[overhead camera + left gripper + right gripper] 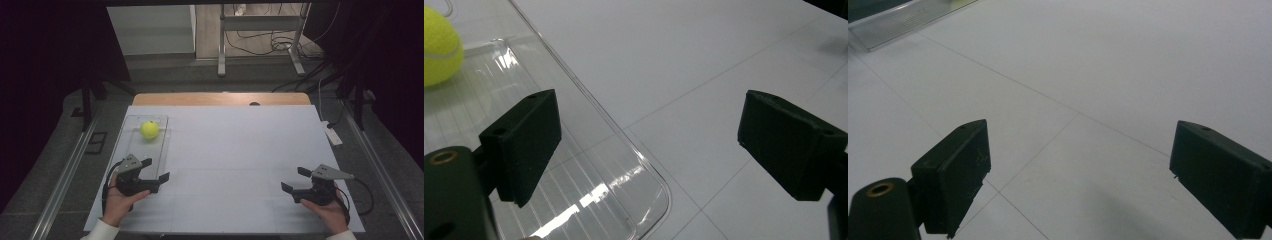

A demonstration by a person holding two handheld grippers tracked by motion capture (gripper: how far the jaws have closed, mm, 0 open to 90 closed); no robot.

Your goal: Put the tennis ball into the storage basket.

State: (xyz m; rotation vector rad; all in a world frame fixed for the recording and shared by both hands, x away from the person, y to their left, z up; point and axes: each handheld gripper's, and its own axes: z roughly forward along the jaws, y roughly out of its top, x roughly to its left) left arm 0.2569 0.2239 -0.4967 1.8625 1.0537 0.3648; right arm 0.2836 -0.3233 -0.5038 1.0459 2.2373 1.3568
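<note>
A yellow-green tennis ball (149,129) (439,47) lies in the far half of a clear plastic tray (150,152) (644,170) on the left of the white table cover. My left gripper (156,169) (649,140) hovers at the tray's near right corner, a hand's length short of the ball. It is open, one jaw over the tray and the other over the white cover, with nothing between them. My right gripper (294,179) (1078,175) is at the front right of the table, open and empty, pointing toward the tray (898,20).
The white cover (240,150) spans most of the wooden table (220,98). A white power strip (332,135) lies at the table's right edge. Beyond the far edge stand a metal frame (260,22) and loose cables (270,45) on the floor.
</note>
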